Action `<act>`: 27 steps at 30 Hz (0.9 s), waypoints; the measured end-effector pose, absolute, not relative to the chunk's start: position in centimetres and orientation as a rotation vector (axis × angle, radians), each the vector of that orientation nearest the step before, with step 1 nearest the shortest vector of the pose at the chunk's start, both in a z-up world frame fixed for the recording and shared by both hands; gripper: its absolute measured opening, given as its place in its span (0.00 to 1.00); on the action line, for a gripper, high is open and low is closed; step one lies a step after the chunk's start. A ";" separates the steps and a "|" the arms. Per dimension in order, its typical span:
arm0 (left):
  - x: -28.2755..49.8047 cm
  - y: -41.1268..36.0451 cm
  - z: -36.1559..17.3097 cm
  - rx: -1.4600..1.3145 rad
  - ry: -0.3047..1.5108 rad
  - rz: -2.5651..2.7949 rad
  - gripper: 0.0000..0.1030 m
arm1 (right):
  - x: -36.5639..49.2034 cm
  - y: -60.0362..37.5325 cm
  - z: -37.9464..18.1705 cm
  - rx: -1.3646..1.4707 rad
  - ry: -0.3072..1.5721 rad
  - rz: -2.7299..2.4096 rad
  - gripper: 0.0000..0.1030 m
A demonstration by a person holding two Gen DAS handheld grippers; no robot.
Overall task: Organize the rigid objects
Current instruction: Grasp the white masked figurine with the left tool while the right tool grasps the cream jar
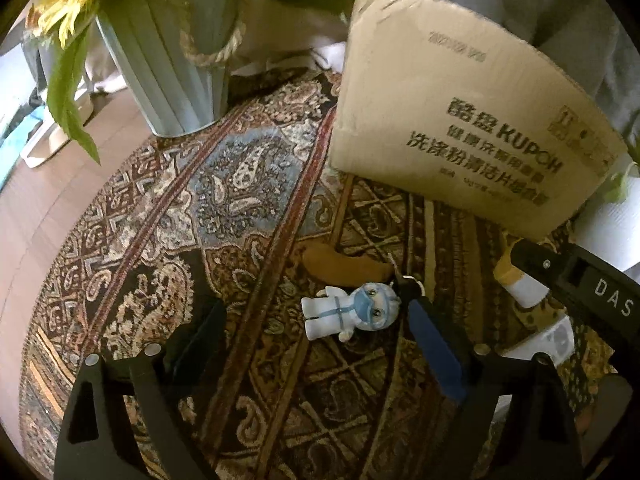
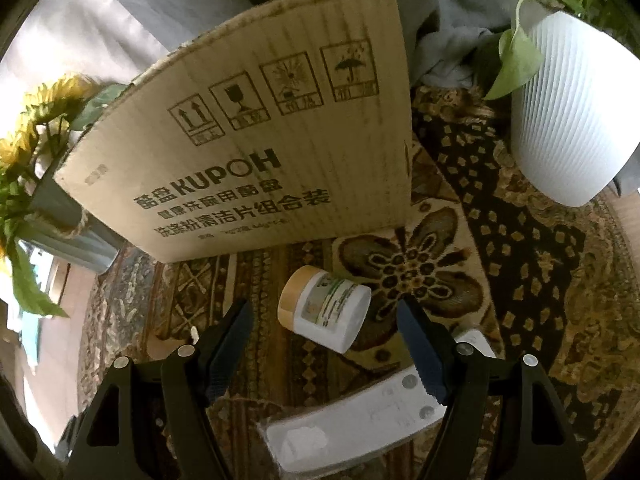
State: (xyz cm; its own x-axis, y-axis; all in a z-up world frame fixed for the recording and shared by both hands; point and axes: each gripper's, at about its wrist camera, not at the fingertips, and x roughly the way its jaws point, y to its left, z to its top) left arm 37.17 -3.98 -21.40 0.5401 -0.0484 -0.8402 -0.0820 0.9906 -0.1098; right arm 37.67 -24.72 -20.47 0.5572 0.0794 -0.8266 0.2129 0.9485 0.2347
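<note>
A small figurine (image 1: 352, 312) in a white suit and blue mask lies on its back on the patterned cloth, a key ring at its head. My left gripper (image 1: 316, 312) stands open around it; the right finger (image 1: 432, 344) is close to its head and the left finger is well clear. A brown curved plush piece (image 1: 344, 268) lies just beyond it. A white jar (image 2: 326, 312) with a tan lid lies on its side between the fingers of my open right gripper (image 2: 324, 308), with a gap on each side. A tall cardboard box (image 2: 260, 152) stands behind both.
A grey bucket of sunflowers (image 1: 172, 72) stands back left and a white ribbed plant pot (image 2: 576, 120) back right. A flat white device (image 2: 360, 420) lies under the right gripper. The round table's edge (image 1: 36, 280) curves along the left, with wooden floor beyond.
</note>
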 end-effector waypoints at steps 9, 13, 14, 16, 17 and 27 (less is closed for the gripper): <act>38.2 -4.0 -22.7 -0.168 1.020 0.012 0.79 | 38.7 -24.5 -21.9 0.336 1.008 -0.086 0.73; 38.1 -3.9 -22.7 -0.165 0.997 0.001 0.70 | 39.1 -24.5 -22.6 0.335 1.026 -0.094 0.70; 38.1 -3.9 -22.7 -0.159 0.992 0.000 0.65 | 39.3 -24.0 -22.9 0.332 1.031 -0.097 0.68; 38.2 -3.9 -22.7 -0.146 0.984 -0.009 0.59 | 39.3 -23.7 -23.1 0.324 1.022 -0.103 0.59; 38.2 -3.9 -22.7 -0.142 0.983 -0.015 0.58 | 39.4 -23.6 -23.1 0.319 1.023 -0.101 0.55; 37.5 -3.3 -22.1 -0.138 0.970 -0.059 0.42 | 38.3 -22.3 -22.7 0.253 1.006 -0.070 0.50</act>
